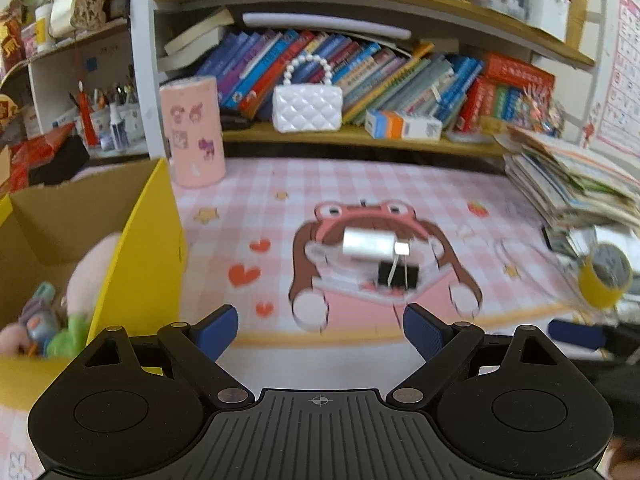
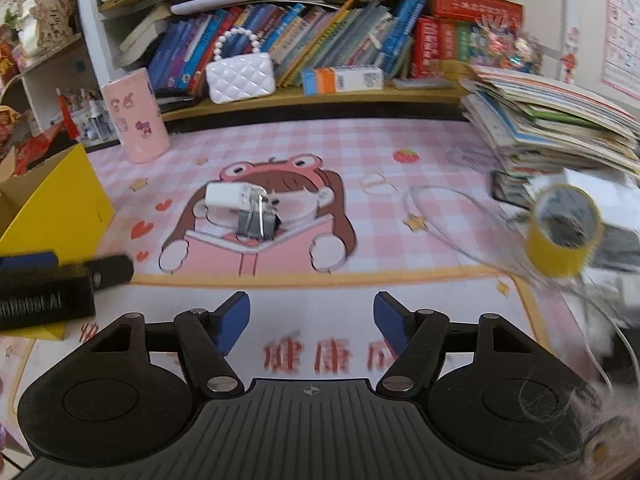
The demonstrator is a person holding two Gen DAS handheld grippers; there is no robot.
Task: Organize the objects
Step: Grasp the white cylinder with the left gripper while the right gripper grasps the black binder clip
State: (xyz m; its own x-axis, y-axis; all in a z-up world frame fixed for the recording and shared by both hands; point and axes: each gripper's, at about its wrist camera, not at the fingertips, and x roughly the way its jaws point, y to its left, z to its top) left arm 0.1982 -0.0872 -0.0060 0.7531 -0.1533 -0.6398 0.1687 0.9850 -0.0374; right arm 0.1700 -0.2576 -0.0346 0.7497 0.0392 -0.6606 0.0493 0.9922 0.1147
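A white charger plug (image 1: 370, 243) (image 2: 226, 196) and a black binder clip (image 1: 394, 274) (image 2: 256, 224) lie together mid-mat on the pink checked desk mat (image 1: 360, 184) (image 2: 360, 148). A yellow tape roll (image 1: 604, 280) (image 2: 562, 232) stands at the right. A yellow cardboard box (image 1: 136, 248) (image 2: 60, 200) at the left holds plush toys (image 1: 92, 268). My left gripper (image 1: 320, 330) is open and empty, short of the clip. My right gripper (image 2: 312, 322) is open and empty near the mat's front edge. The left gripper's blue pad shows in the right wrist view (image 2: 28, 260).
A pink cylinder holder (image 1: 194, 132) (image 2: 136, 116) stands at the back left. A stack of books (image 1: 568, 176) (image 2: 552, 128) sits at the right, with a clear cable (image 2: 460, 220) beside it. A bookshelf with a white purse (image 1: 307, 108) (image 2: 240, 76) runs behind.
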